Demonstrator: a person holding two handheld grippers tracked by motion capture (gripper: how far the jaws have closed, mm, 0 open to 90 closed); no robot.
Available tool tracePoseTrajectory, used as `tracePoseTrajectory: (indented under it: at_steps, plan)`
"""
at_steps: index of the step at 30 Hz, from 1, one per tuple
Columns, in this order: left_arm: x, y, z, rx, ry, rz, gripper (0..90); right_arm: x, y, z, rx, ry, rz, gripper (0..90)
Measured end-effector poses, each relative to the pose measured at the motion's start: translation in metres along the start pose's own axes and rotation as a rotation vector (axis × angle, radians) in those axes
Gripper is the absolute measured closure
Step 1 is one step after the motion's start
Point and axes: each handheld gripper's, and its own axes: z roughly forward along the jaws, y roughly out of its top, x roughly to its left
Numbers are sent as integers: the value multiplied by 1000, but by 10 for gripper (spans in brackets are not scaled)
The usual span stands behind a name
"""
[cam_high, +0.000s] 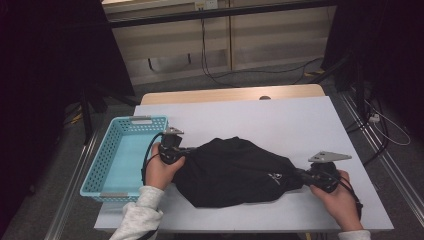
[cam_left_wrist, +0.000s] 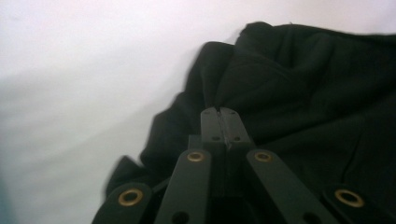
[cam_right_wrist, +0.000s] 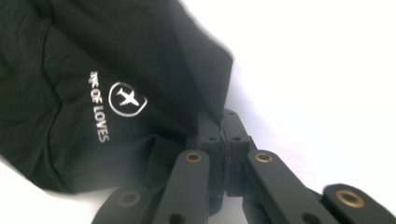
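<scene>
While both my grippers pinch the black garment (cam_high: 235, 170), my left gripper (cam_left_wrist: 222, 112) and right gripper (cam_right_wrist: 219, 120) clamp fabric between narrow fingers.

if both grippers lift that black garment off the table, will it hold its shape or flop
The black garment will probably flop: it lies in soft rumpled folds. With the left gripper and right gripper each shut on an opposite edge, the middle would likely sag between them. It looks like thin cloth, so probably light, and the pinched folds seem unlikely to slip.
</scene>
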Motion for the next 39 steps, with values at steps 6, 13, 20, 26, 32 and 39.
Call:
tracePoseTrajectory:
  at_steps: [6,13,20,26,32,39]
  plan:
    - [-13,-6,17,37,-35,20,900,-16,-6,-8,-23,-119,60,787]
    - [-18,-8,28,58,-60,23,900,-8,-6,-10,-32,-113,91,578]
    - [-21,-6,32,55,-67,39,898,-2,-15,-3,14,-113,113,481]
    - [-19,9,33,-32,-32,47,617,3,-19,-2,55,-87,62,892]
    - [-23,32,54,-49,-65,54,432,-2,-22,-9,30,-84,80,900]
    - [-34,52,94,-23,-81,112,382,-1,-24,-9,29,-65,88,900]
